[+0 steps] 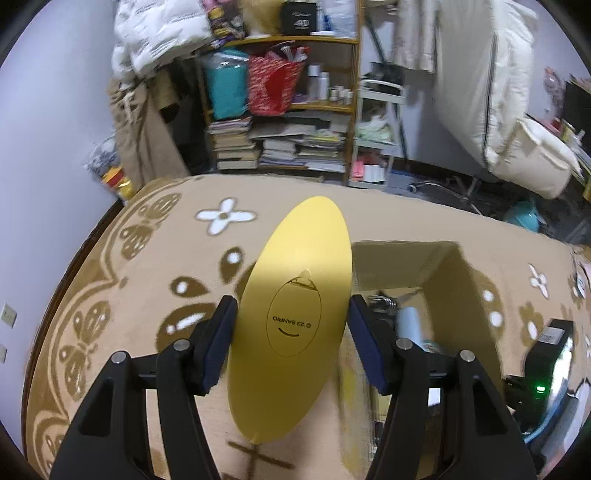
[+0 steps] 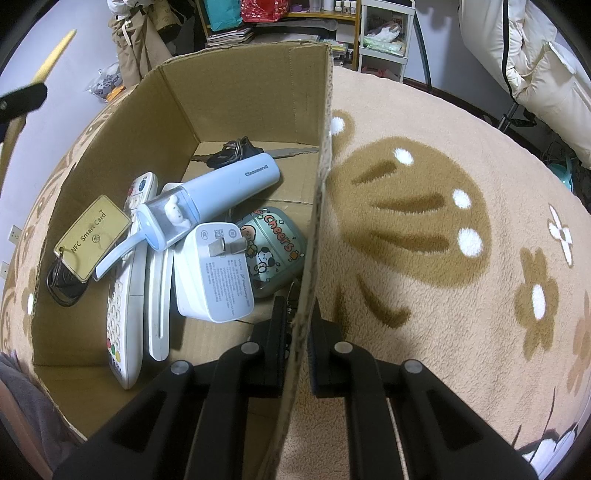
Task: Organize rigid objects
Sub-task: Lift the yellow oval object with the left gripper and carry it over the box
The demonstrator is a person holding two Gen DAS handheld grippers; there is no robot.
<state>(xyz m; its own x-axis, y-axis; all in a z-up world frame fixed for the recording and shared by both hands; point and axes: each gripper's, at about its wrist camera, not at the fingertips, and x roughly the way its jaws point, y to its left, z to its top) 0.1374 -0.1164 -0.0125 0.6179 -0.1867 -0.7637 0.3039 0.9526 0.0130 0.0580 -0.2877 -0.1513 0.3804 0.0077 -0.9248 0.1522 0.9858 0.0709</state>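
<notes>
Yellow disc (image 1: 291, 314): "©'23 SANRIO", inverted. Yellow tag (image 2: 92, 236): "NFC Smart Card". Pale blue case (image 2: 218, 192): "Cinnamoroll". Green pouch (image 2: 273, 243): "Cheers". White charger (image 2: 214, 273): "vivo", remaining print illegible. Far black box (image 1: 299, 18): "40"

**Clutter around the flowered blanket**

A beige blanket (image 1: 155, 280) with brown and white flowers covers the surface. Beyond its far edge stands a wooden shelf (image 1: 354, 110) holding stacked books (image 1: 236, 142), a teal bag (image 1: 225, 86) and a red bag (image 1: 273, 85). Just right of it is a white cart (image 1: 380, 129). A cream quilted bundle (image 1: 491, 92) hangs near the far right corner.
</notes>
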